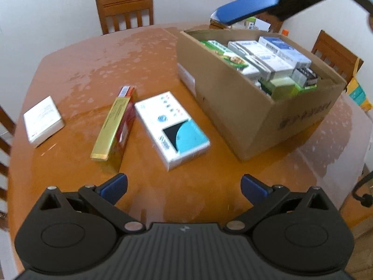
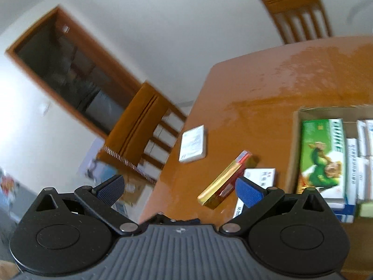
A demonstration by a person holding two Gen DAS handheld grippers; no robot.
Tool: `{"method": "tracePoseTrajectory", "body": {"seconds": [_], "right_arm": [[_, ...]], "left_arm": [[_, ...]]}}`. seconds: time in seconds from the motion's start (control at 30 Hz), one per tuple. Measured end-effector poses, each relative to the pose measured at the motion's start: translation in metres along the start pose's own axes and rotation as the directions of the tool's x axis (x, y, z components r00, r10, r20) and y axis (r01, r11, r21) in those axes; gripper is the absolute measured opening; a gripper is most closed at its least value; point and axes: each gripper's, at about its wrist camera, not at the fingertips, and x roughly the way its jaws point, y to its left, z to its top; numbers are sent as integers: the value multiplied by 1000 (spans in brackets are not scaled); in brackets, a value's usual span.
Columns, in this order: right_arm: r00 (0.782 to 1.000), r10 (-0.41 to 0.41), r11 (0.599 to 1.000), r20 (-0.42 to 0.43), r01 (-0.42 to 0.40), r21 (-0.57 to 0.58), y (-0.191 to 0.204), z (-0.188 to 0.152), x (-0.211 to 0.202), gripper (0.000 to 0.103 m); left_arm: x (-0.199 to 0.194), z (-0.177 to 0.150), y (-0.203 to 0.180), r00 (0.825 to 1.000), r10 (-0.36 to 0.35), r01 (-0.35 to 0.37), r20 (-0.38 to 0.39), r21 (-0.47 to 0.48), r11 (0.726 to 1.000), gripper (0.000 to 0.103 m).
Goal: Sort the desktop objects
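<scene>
Grippers left [image 1: 184, 187] and right [image 2: 178, 187] — both spread, empty, cardboard box [image 1: 254, 119] packed.

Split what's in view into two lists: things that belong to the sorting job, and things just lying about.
Job:
cardboard box, already holding packets
white-and-teal box
gold-and-red box
small white box
left gripper and right gripper, both open and empty

Lying about:
wooden chairs
doorway

No print comes out legible. Dark lettering on the side of the brown cardboard carton [image 1: 291, 116], right of the left wrist frame, is smeared. Characters on the green illustrated box [image 2: 322, 156], right of the right wrist frame, are blurred.
</scene>
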Motion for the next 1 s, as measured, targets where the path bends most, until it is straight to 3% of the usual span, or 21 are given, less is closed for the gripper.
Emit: {"method": "tracePoseTrajectory", "body": {"seconds": [0.07,0.2,0.37,0.47,0.6,1.0], "right_arm": [[999,-8,1000,-36,8,-19,5,-7,16,103],[993,-101,995,-66,101,2,5,-16,42,103],[964,-255,965,-72,258,42,-1,-23,71,103],[933,-350,934,-82,354,43,-4,-27,90,103],[875,-477,878,-84,477,-24,-1,-31,110,103],[754,-638,770,-155,622,-142,0,-21,159,103]], "left_arm": [[-3,-9,1,1000,0,1,-17,30,1000,103],[0,-21,6,998,-36,43,-51,145,988,103],[-2,-24,27,988,-142,150,-51,226,962,103],[-3,-22,41,970,-239,244,-51,222,944,103],[-2,-21,51,945,-323,326,-54,230,917,103],[-5,-14,85,909,-417,416,-27,143,898,103]]}}
